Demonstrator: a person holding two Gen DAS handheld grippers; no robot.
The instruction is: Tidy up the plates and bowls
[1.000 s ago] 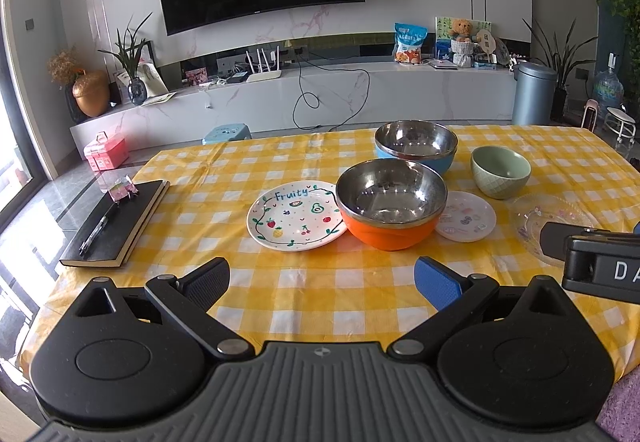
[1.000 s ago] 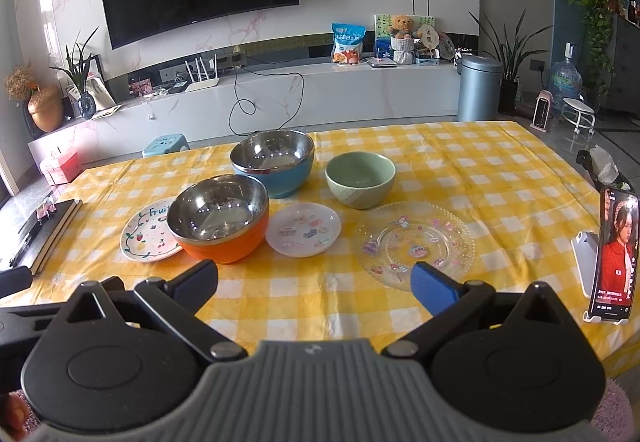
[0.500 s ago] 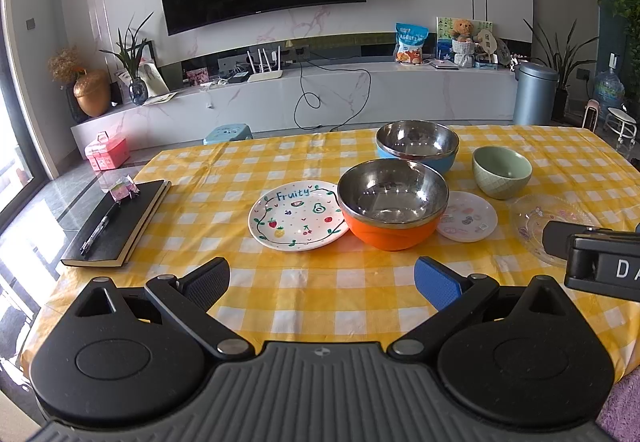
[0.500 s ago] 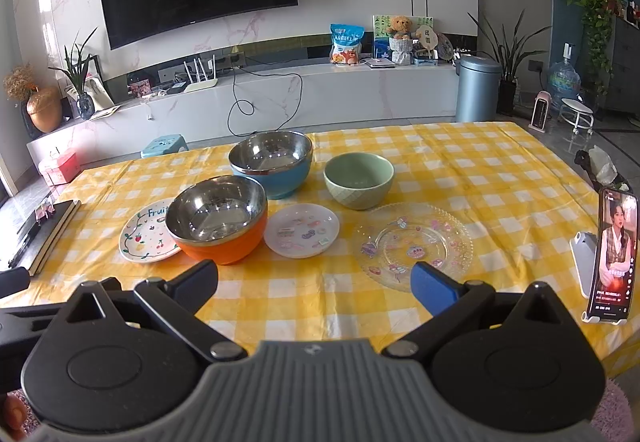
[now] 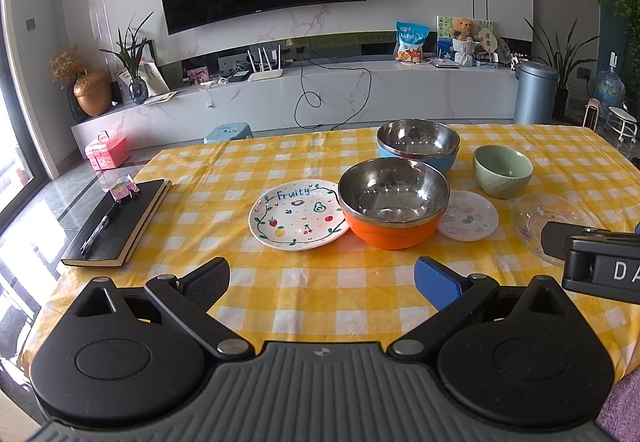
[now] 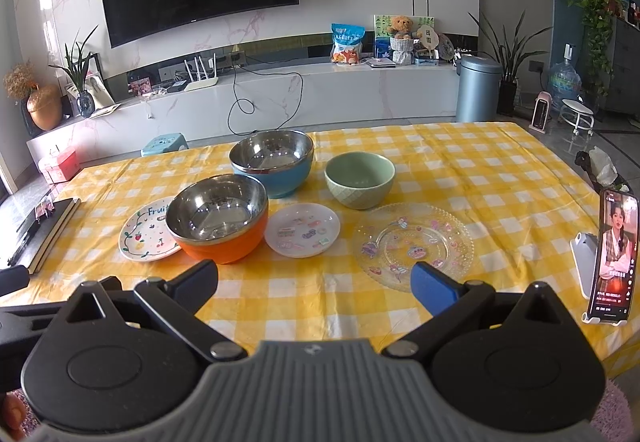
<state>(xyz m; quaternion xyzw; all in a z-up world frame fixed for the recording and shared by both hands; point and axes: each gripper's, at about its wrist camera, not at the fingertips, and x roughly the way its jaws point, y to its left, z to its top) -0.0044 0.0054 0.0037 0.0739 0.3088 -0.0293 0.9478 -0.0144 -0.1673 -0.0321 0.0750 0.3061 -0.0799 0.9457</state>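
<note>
On the yellow checked tablecloth stand an orange steel-lined bowl (image 5: 394, 201) (image 6: 218, 219), a blue steel-lined bowl (image 5: 418, 143) (image 6: 272, 161) behind it and a green bowl (image 5: 502, 169) (image 6: 359, 179). Left of the orange bowl lies a white "Fruity" plate (image 5: 298, 215) (image 6: 146, 232), right of it a small white sticker plate (image 5: 470, 215) (image 6: 302, 230), then a clear glass plate (image 5: 540, 217) (image 6: 414, 244). My left gripper (image 5: 322, 280) and right gripper (image 6: 314, 282) are both open and hold nothing, near the table's front edge, short of the dishes.
A black notebook with a pen (image 5: 116, 224) lies at the table's left side. A phone on a stand (image 6: 610, 254) is at the right edge. Part of the right gripper's body (image 5: 596, 262) juts in beside the glass plate. Bare tablecloth (image 5: 320, 282) lies in front of the dishes.
Both views have drifted very slightly; the dishes have not moved and both grippers stay open.
</note>
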